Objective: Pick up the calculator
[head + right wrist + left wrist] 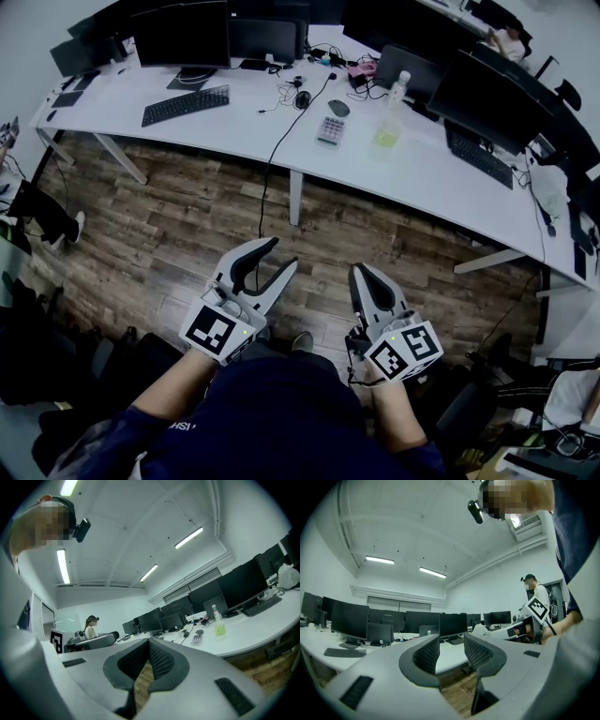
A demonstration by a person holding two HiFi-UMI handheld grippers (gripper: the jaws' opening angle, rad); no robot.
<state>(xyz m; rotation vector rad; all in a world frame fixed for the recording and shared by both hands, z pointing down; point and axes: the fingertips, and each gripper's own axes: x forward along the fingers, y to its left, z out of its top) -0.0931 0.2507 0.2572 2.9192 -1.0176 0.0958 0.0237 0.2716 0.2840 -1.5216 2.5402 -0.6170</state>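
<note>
The task appears to be at its opening step, the reach. The left gripper (281,253) and right gripper (359,272) hover over the wooden floor (187,225), well short of the white surface (412,178). The calculator (330,129) lies there untouched, near a green cup (386,137). The left fingers stand apart and the right fingers are pressed together, both empty. Next, a gripper likely must reach forward with its fingers spread around the calculator.

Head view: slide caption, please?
Grey left gripper open, grey right gripper shut, far from the small grey calculator on the long white desk.
</note>
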